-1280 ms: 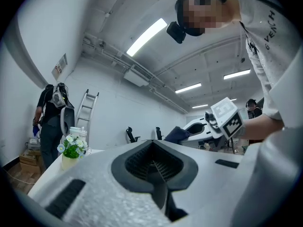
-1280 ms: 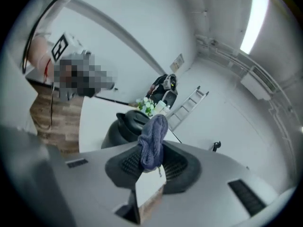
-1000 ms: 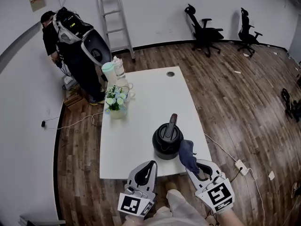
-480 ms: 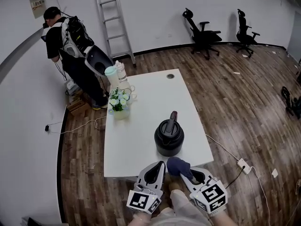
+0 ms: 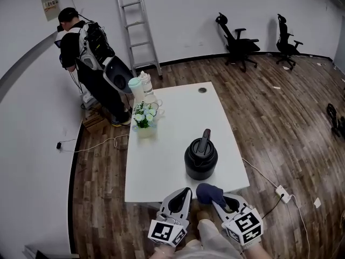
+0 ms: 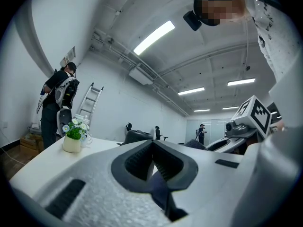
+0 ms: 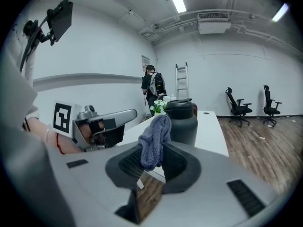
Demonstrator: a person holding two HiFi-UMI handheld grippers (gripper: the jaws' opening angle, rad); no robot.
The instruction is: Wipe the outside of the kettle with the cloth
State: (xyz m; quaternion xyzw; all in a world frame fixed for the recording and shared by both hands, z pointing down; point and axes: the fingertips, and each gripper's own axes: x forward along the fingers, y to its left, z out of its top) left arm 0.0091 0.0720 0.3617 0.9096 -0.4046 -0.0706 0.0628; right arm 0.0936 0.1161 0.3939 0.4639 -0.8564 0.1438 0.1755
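Right tool: jaws clamped on the cloth, a blue knitted wad standing up out of the pads. Left tool: jaws together, nothing held. Both hang side by side off the near edge of the bench, apart from the kettle.

Kettle: black, upright, near the bench's near right corner, handle across the lid. Neither tool touches it.

Judgement: the wipe has not yet made contact. To do it well, lay the loose end of the wad flat against the kettle wall, keeping the hard jaw tips off it. Sweep round the body in overlapping passes. The left tool could steady the handle so the kettle neither slides nor tips toward the edge.
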